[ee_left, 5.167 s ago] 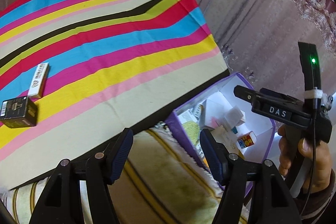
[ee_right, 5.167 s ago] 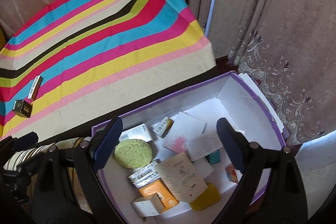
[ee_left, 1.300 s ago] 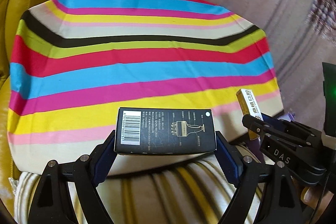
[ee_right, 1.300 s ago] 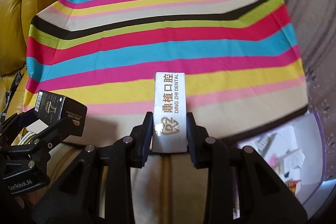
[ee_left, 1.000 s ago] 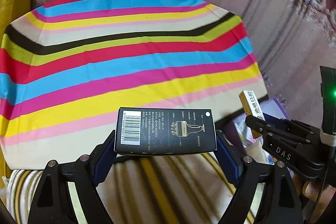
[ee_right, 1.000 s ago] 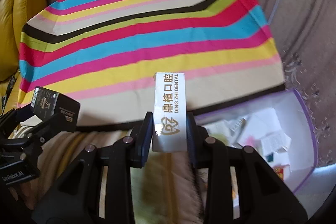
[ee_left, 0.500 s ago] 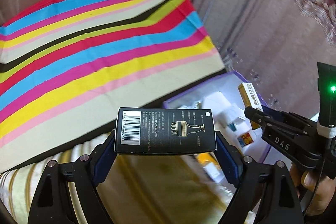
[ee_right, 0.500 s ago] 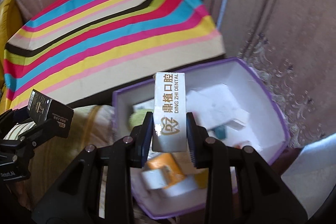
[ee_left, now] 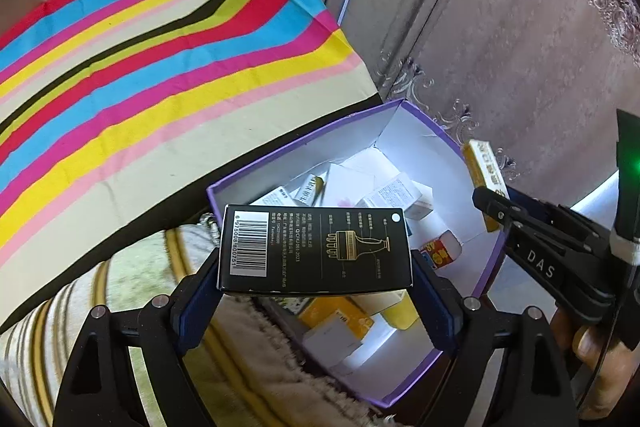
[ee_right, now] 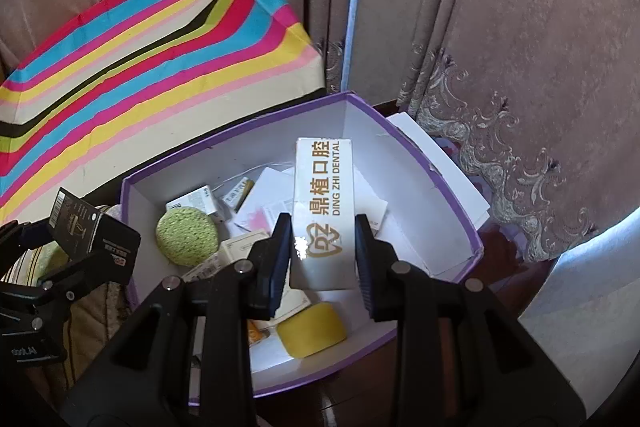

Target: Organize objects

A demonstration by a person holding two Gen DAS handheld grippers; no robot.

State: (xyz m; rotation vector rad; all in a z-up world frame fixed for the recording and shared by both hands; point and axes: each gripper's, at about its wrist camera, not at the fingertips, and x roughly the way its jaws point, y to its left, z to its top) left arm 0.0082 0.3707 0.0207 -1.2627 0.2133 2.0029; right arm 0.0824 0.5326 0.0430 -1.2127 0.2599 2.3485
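My left gripper (ee_left: 316, 283) is shut on a black box (ee_left: 316, 249) with a barcode, held above the near left rim of a purple storage box (ee_left: 486, 269). My right gripper (ee_right: 322, 251) is shut on a long white dental box (ee_right: 324, 211), held over the middle of the purple storage box (ee_right: 460, 211). The storage box holds several small cartons, a green round sponge (ee_right: 187, 237) and a yellow sponge (ee_right: 312, 329). The left gripper with its black box (ee_right: 94, 239) shows at the left of the right wrist view. The right gripper with the white box (ee_left: 484, 183) shows at the right of the left wrist view.
A striped cloth (ee_left: 140, 67) covers the table to the left, beyond the storage box. Brown patterned curtains (ee_right: 500, 47) hang behind and to the right. A striped cushion (ee_left: 120, 307) lies below my left gripper.
Both grippers swung right from over the striped table to over the purple storage box, each still holding its box.
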